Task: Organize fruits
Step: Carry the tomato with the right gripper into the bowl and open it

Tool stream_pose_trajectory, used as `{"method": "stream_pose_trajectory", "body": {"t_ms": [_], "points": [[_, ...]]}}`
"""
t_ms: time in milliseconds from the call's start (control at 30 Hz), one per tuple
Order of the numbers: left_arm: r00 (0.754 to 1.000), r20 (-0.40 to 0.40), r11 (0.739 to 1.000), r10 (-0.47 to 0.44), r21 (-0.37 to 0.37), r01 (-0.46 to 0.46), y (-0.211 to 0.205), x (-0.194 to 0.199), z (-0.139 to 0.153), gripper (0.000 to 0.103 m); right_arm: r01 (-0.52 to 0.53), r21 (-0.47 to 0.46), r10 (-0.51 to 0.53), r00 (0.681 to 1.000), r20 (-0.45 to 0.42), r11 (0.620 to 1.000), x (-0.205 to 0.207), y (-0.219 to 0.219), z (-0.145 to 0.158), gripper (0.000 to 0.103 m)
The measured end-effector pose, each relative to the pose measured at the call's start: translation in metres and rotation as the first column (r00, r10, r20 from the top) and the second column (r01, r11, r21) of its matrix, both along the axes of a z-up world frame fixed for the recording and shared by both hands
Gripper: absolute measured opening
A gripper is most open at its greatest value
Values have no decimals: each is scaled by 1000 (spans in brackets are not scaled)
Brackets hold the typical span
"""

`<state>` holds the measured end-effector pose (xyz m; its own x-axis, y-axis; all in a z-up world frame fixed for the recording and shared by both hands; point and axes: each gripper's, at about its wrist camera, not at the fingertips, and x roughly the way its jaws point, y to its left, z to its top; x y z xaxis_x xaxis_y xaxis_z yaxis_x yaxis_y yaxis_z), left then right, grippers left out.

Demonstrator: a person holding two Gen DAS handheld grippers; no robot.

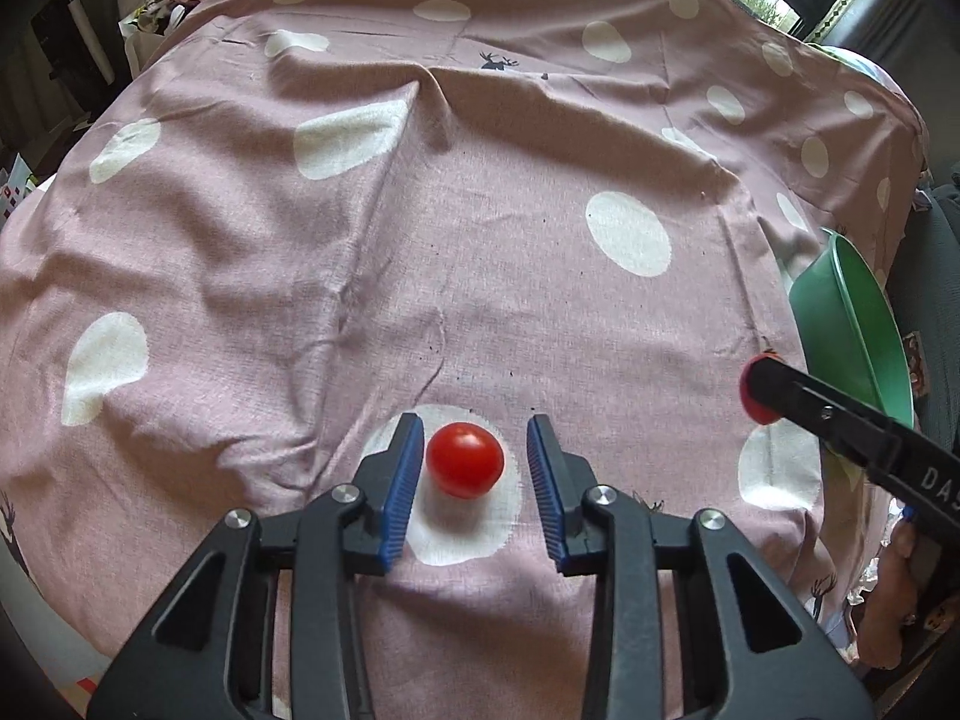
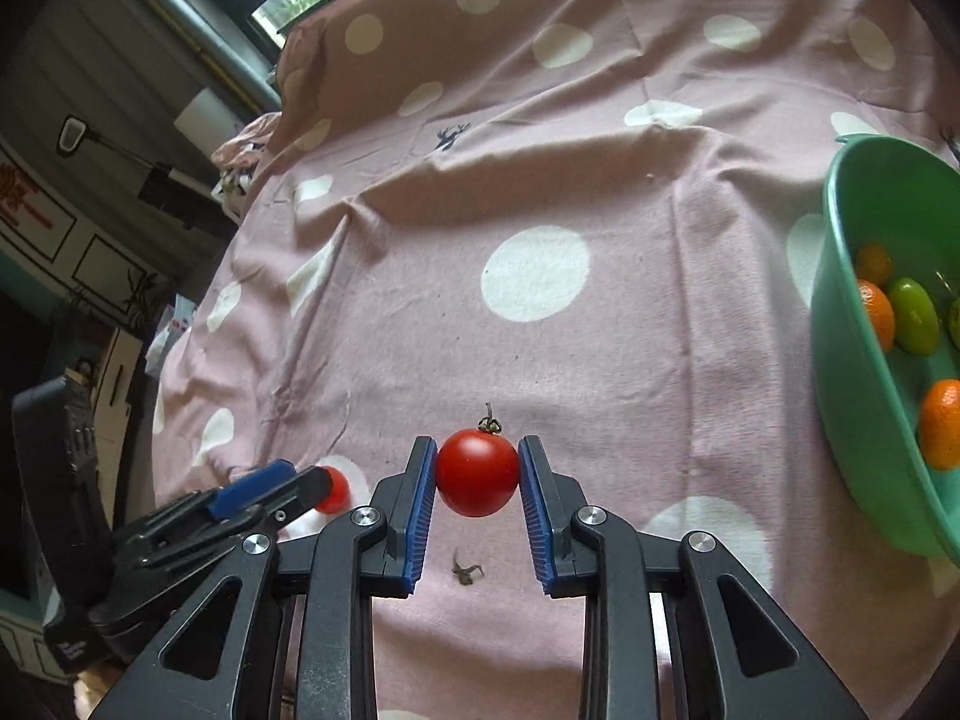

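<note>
The right gripper (image 2: pixel 477 483) pinched a tomato (image 2: pixel 477 472); carrying it right to the green bowl (image 2: pixel 840 360) looked best; the left gripper (image 1: pixel 474 462) stood open around another tomato (image 1: pixel 465 459) on the cloth (image 1: pixel 480 210); it should centre before squeezing.

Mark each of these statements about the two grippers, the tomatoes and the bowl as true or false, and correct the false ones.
1. The right gripper is closed on a red tomato. True.
2. The left gripper already squeezes its tomato with both pads. False: the tomato lies on the cloth between the pads, with a clear gap on the right side.
3. The green bowl is empty. False: it holds orange fruits and a green fruit.
4. The cloth is pink with white dots. True.
5. The tomato in the right gripper has a stem on top. True.
</note>
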<state>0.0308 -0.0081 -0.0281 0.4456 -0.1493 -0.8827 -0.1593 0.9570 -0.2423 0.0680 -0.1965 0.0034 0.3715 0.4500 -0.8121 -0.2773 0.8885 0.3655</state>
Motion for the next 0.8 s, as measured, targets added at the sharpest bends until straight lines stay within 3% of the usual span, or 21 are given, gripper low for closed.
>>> {"method": "stream_pose_trajectory", "body": {"t_ms": [200, 467, 633, 800], "points": [[999, -34, 1000, 10, 11, -10, 0, 7, -13, 28, 37, 36, -38, 999, 13, 999, 3, -12, 7, 29], [1000, 2, 999, -1, 44, 1, -10, 5, -7, 27, 67, 53, -68, 997, 20, 996, 4, -21, 11, 29], [994, 98, 996, -46, 80, 39, -35, 2, 23, 27, 93, 71, -97, 994, 45, 993, 1, -35, 21, 29], [961, 250, 990, -121, 102, 98, -72, -3, 65, 27, 162, 83, -170, 980, 100, 983, -3, -62, 36, 29]]}}
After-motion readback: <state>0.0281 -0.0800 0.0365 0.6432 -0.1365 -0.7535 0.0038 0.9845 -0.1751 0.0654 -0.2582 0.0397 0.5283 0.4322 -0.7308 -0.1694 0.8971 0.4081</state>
